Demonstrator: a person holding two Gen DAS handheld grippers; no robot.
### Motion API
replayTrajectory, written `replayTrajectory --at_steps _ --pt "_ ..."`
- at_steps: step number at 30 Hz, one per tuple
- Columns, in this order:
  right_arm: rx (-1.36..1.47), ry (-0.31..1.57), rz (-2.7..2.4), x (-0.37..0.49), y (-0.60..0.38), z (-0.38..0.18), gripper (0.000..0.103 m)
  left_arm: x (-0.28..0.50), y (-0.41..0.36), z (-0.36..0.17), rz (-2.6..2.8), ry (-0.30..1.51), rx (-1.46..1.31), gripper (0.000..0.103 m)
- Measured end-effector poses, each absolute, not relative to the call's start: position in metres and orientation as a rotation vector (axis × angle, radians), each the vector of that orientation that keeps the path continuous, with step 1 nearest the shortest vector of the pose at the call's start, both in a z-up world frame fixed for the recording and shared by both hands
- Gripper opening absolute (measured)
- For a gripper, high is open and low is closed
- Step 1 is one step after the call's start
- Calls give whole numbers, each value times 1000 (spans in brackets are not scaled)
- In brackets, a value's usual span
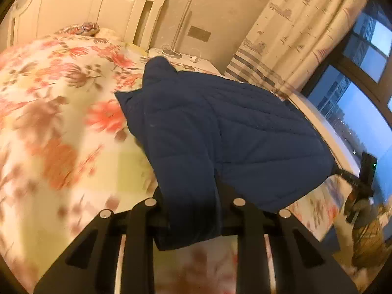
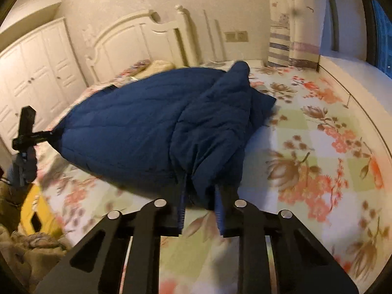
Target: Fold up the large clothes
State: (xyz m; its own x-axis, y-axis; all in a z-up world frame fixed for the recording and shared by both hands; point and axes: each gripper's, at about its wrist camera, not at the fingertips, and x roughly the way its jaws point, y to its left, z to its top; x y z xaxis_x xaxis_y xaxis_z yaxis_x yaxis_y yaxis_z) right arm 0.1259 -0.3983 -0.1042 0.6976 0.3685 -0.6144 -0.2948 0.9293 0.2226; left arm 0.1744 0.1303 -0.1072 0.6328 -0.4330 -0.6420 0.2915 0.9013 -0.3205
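Observation:
A dark blue quilted jacket is held up over a bed with a floral cover. My left gripper is shut on one corner of it; a strip of cloth hangs down between its fingers. My right gripper is shut on the other corner of the jacket, with bunched cloth between the blue-padded fingers. Each gripper shows in the other's view: the right one at the jacket's right tip, the left one at its left tip. The jacket's far part rests on the bed.
A white headboard and pillows stand at the bed's far end. A nightstand with a lamp sits beside it. A curtain and window lie on one side, white wardrobes on the other. Brown cloth lies off the bed edge.

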Motion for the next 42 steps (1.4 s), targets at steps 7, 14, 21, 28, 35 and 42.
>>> replayTrajectory --at_steps 7,14,21,28,35,42 --pt "147 750 463 48 -386 -105 34 101 154 -122 -359 807 -169 44" --pt "163 649 295 14 -396 -76 71 73 188 -92 -45 562 -254 93" --pt "31 531 273 73 -312 -27 83 106 111 -21 -33 441 -90 101" --pt "-300 486 336 132 -175 -30 86 186 25 -17 -45 524 38 101" --pt "-231 705 398 193 -179 -104 88 276 6 -112 11 800 43 101" --pt "-253 735 385 196 -175 -109 89 286 -2 -122 41 845 116 101"
